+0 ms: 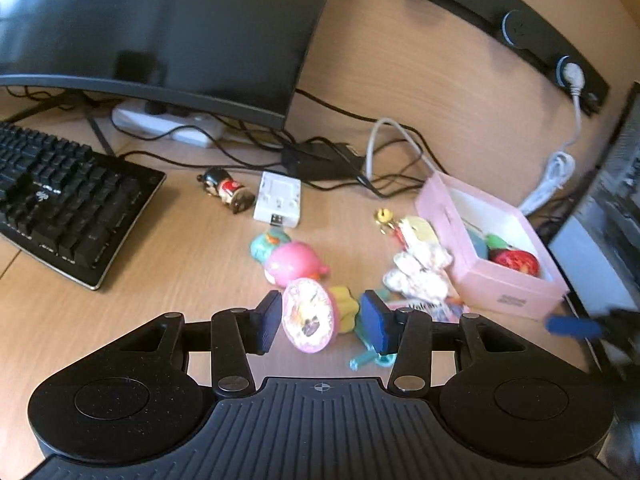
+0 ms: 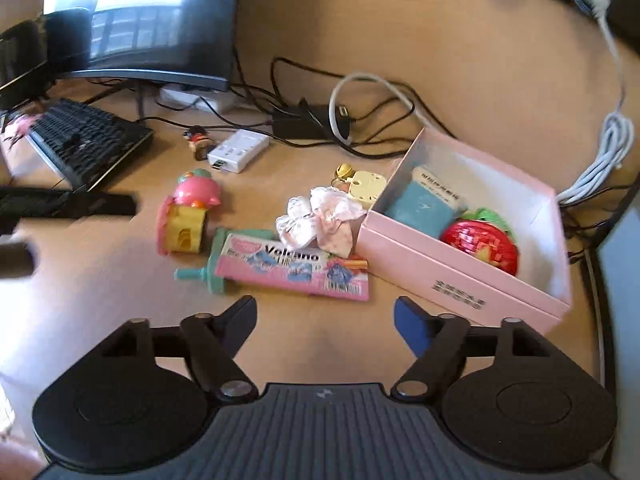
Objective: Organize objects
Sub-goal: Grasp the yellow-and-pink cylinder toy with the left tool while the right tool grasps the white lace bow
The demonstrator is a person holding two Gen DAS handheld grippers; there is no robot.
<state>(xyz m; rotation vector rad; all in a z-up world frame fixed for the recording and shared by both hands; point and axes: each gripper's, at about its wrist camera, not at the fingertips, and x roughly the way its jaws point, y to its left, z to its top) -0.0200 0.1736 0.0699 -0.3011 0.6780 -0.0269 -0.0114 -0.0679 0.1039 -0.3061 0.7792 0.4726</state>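
Observation:
My left gripper (image 1: 322,322) is open, with its fingers on either side of a pink-and-yellow toy (image 1: 310,314), not closed on it. The same toy (image 2: 182,228) lies left of centre in the right wrist view, under a round pink figure (image 2: 198,192). My right gripper (image 2: 326,326) is open and empty above bare desk, just in front of the pink "Volcano" packet (image 2: 296,268). An open pink box (image 2: 460,272) at the right holds a red strawberry-like object (image 2: 484,246) and a teal item (image 2: 422,206). A white lace bow (image 2: 320,220) and a yellow item (image 2: 366,186) lie beside the box.
A black keyboard (image 1: 68,208) and a monitor (image 1: 160,28) stand at the left. A small doll (image 1: 226,190), a white adapter (image 1: 278,200), a power strip (image 1: 168,126) and tangled cables (image 2: 360,120) lie at the back. A white coiled cord (image 2: 604,160) hangs at the right.

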